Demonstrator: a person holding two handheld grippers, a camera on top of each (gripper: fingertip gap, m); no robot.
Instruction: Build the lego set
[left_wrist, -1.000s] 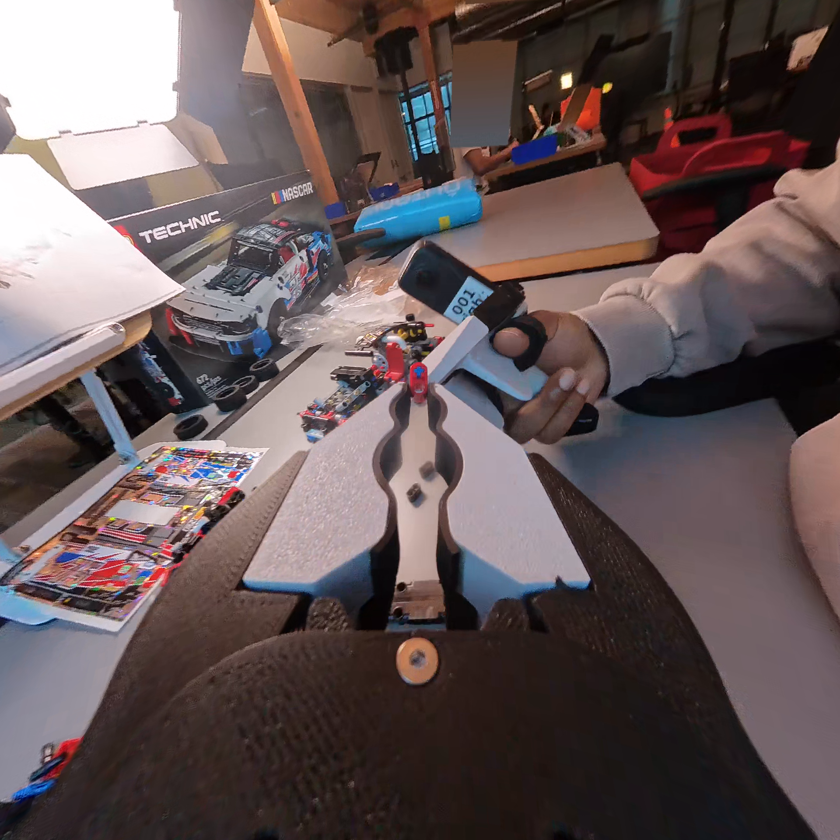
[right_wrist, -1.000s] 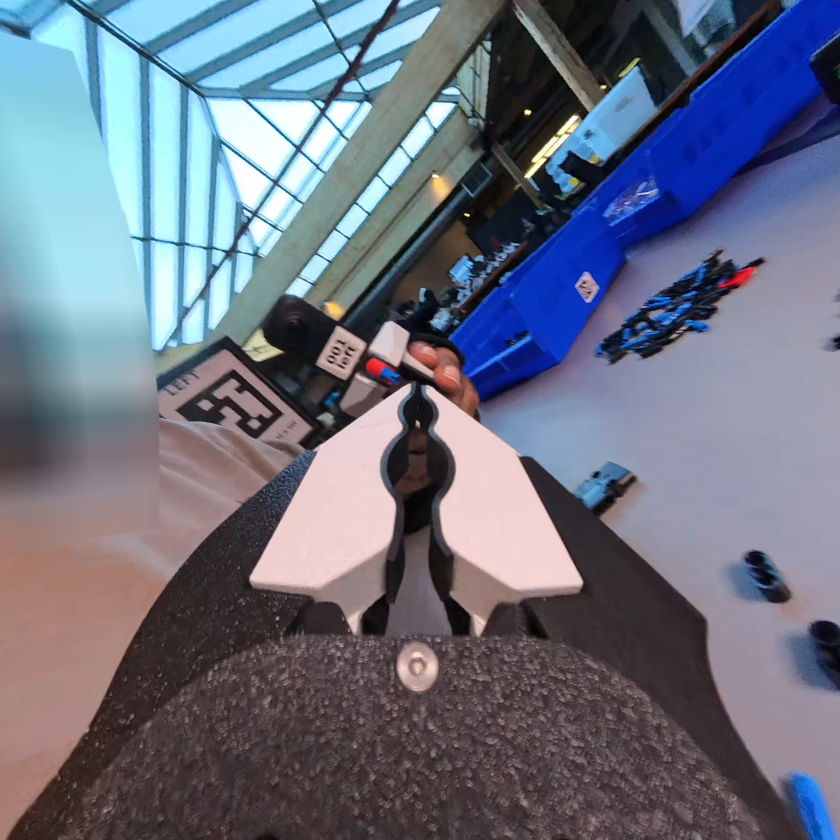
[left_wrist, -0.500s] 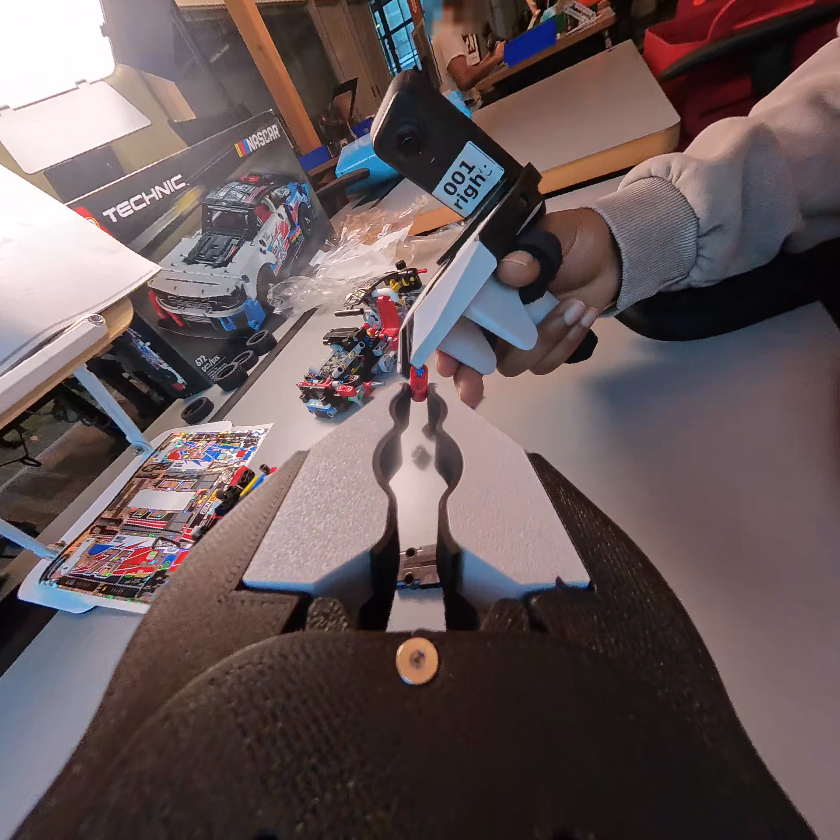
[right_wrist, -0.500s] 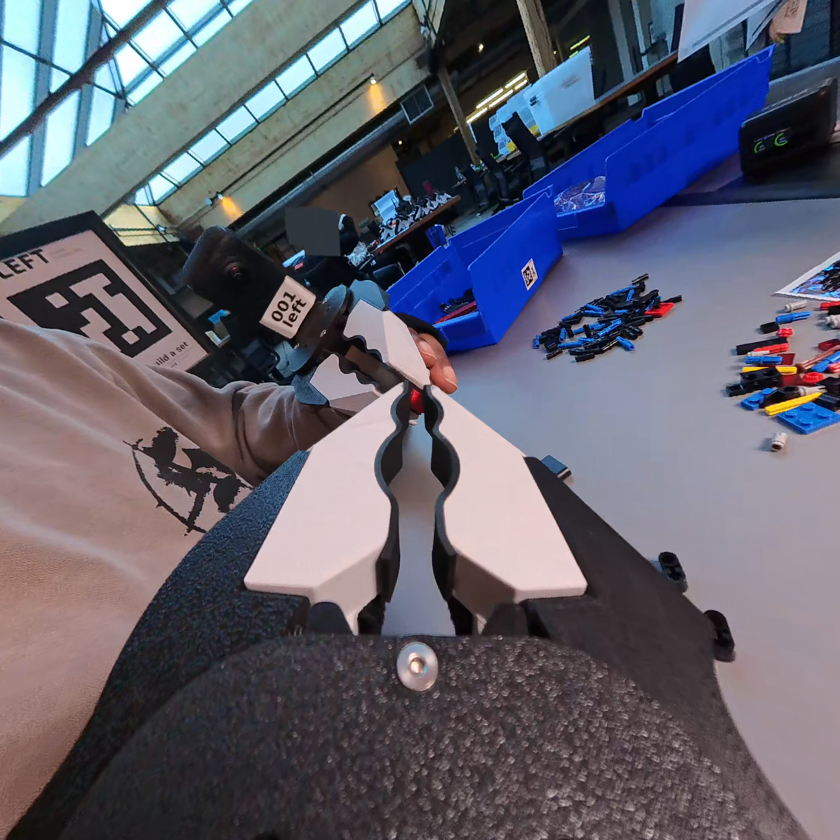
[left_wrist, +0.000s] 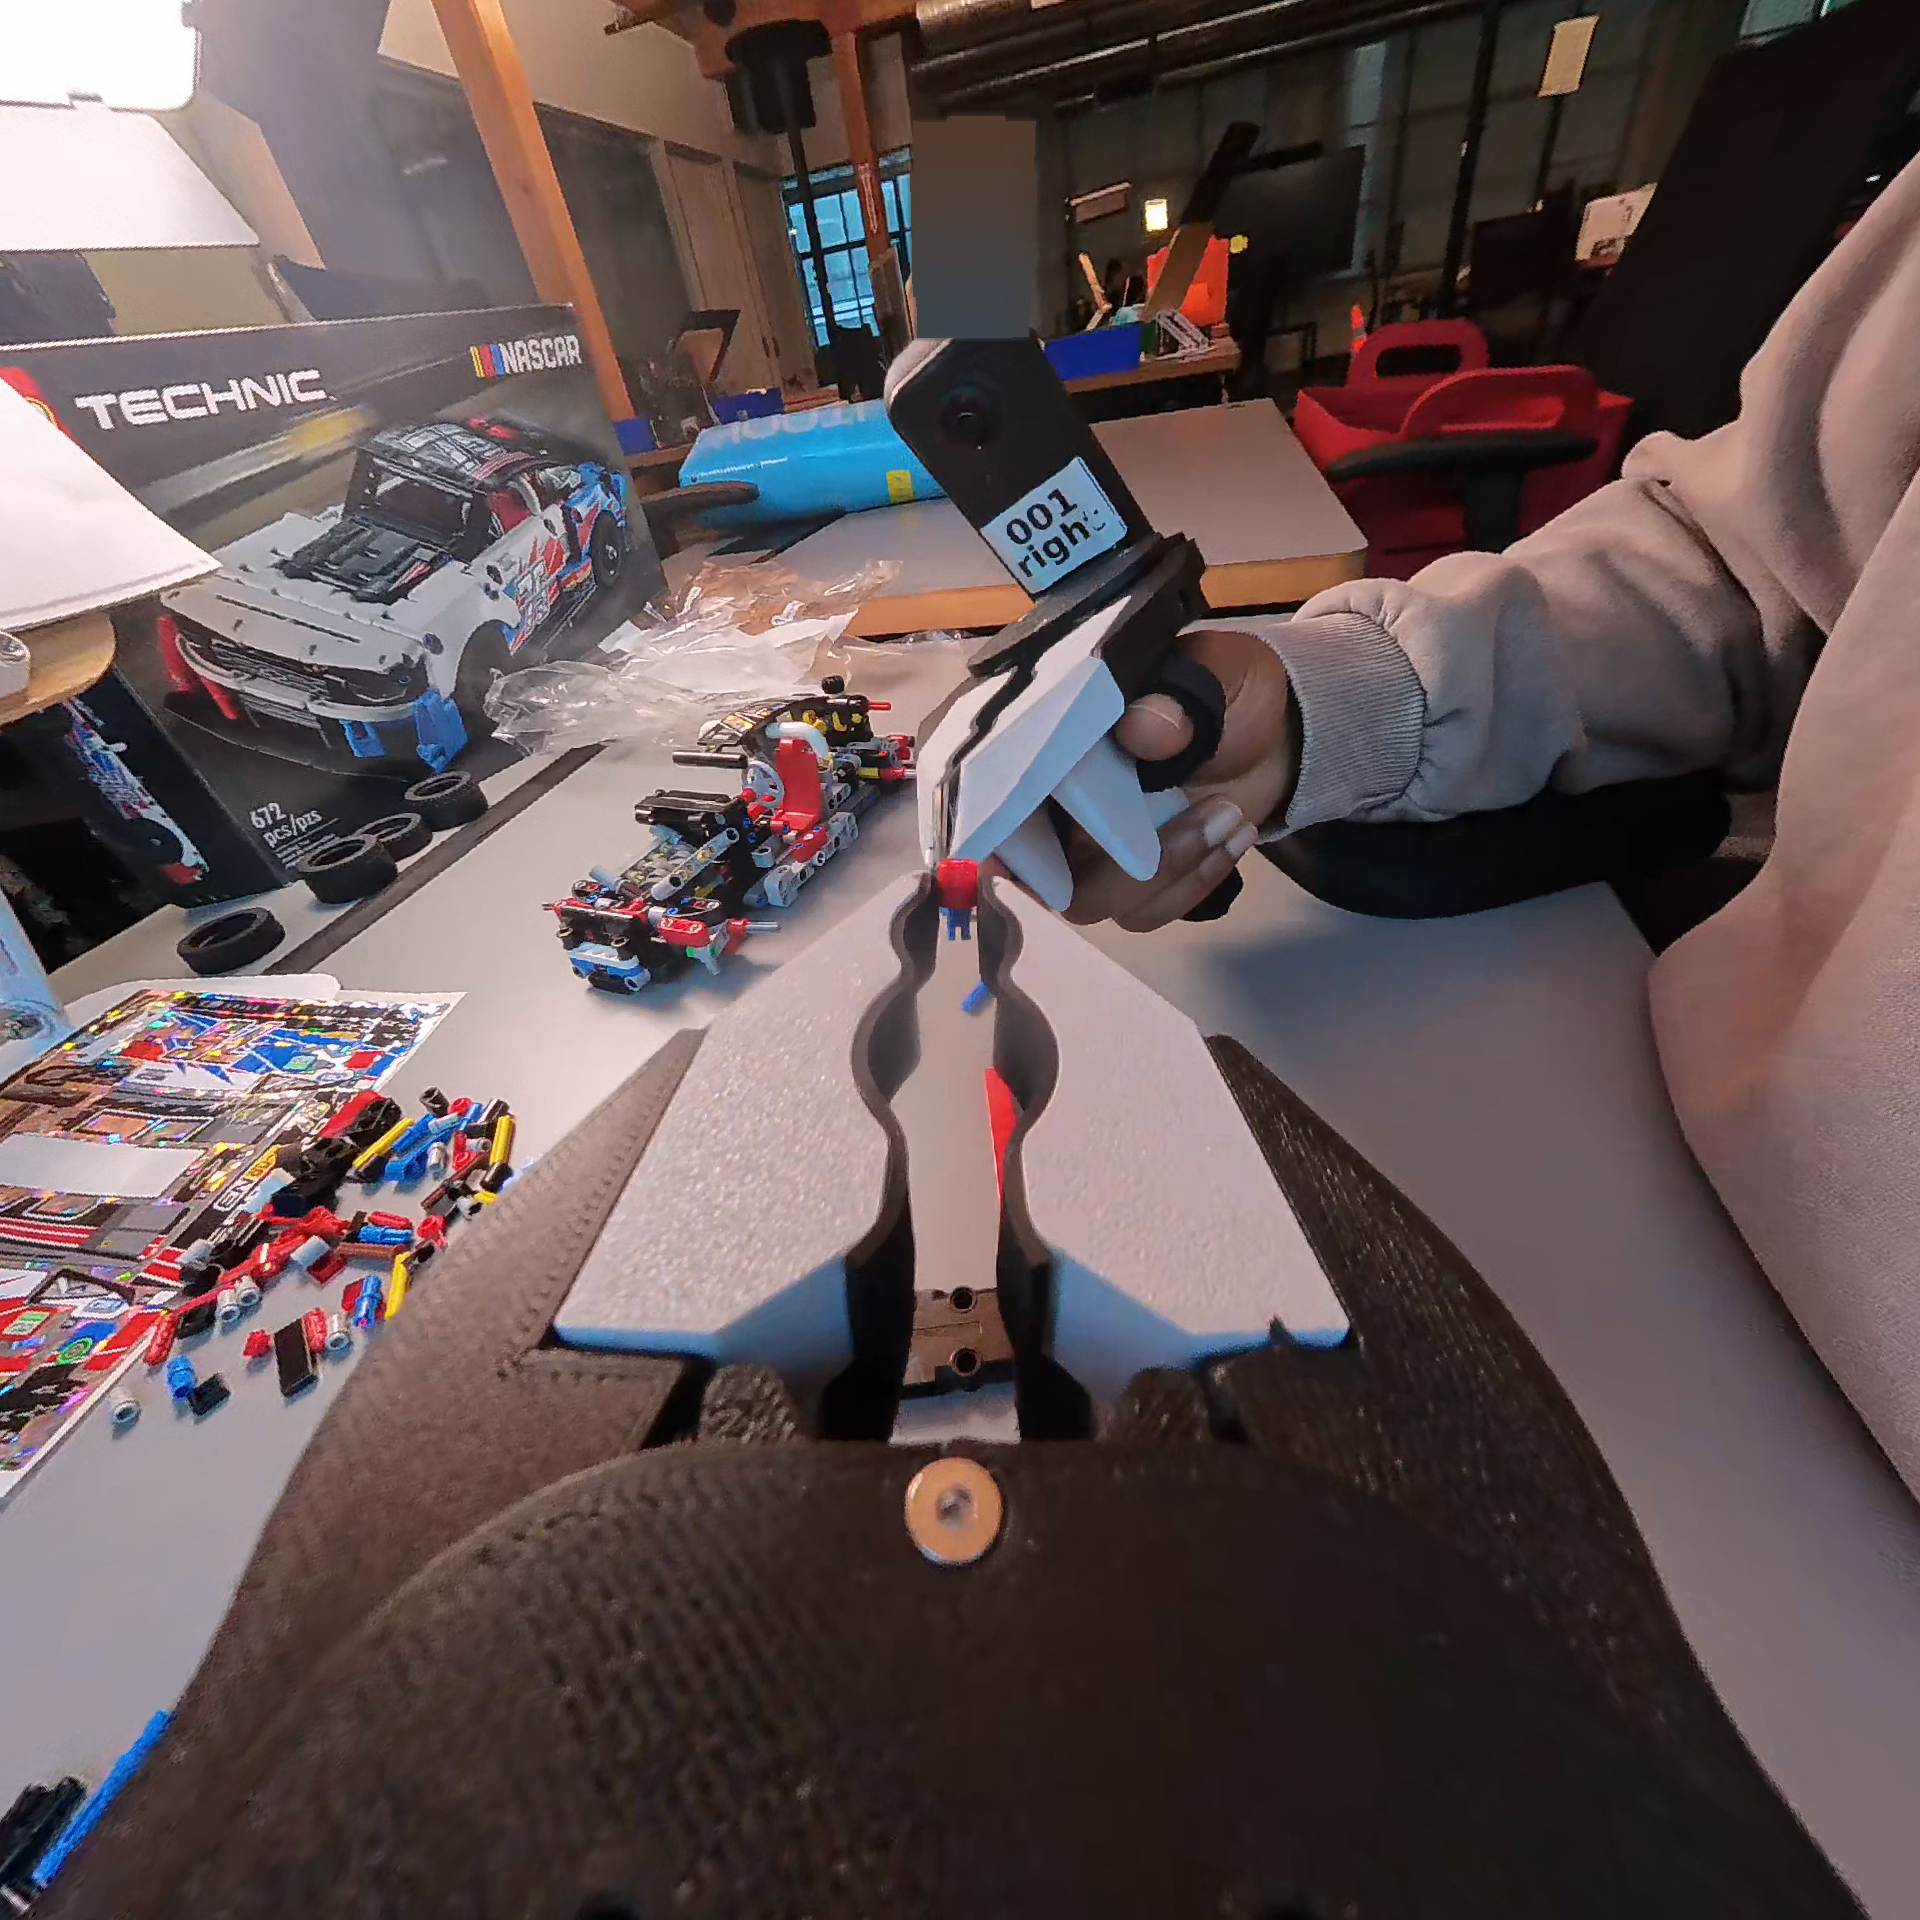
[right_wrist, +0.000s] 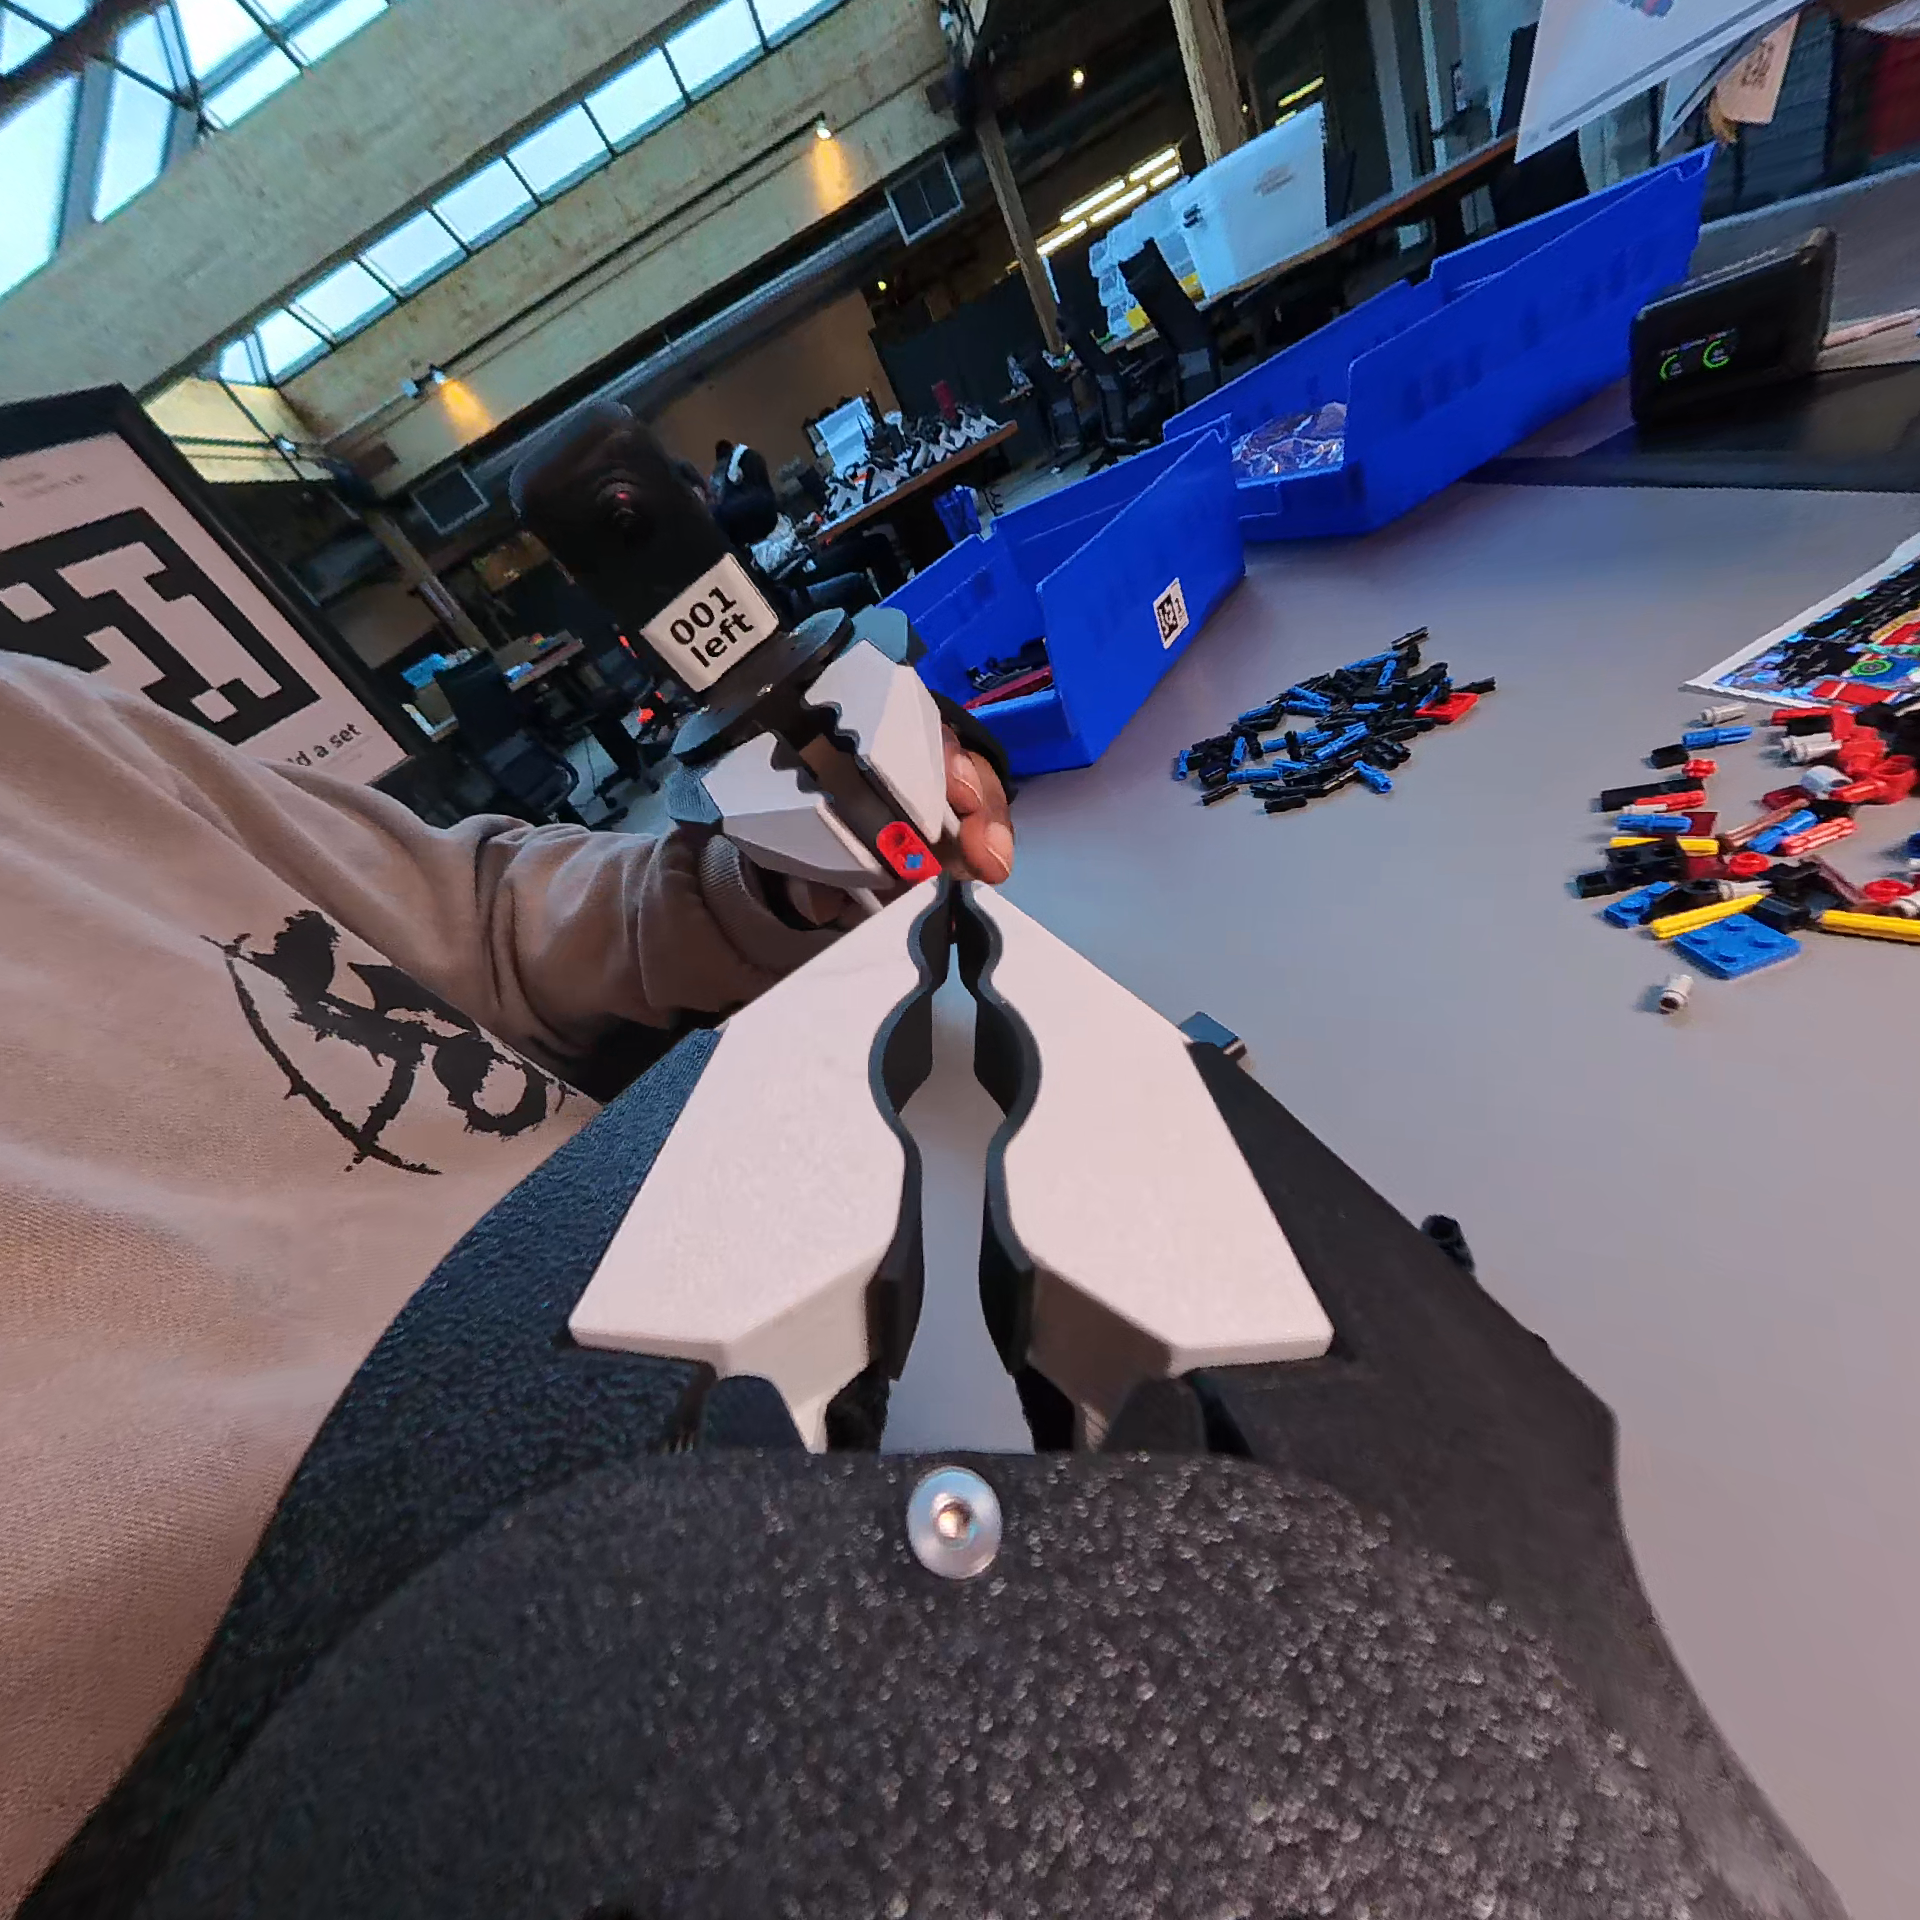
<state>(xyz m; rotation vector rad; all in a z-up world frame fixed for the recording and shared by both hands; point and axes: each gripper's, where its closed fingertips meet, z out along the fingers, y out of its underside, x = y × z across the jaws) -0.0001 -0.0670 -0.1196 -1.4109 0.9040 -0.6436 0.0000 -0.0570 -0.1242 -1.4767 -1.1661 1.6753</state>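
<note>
Red plastic connector with a blue pin (left_wrist: 954, 891) sits clamped in the left hand-held gripper (left_wrist: 954, 902), while the right hand-held gripper (right_wrist: 948, 902), at twelve o'clock, meets it tips together, seemingly seating the pin.

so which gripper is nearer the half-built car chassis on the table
Right. The right gripper hangs close beside the car chassis, level with its far end. The left gripper sits a little farther back, pinching the small red piece.

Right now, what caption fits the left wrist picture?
Left gripper pinching a small red piece against the right gripper's fingers.
</note>
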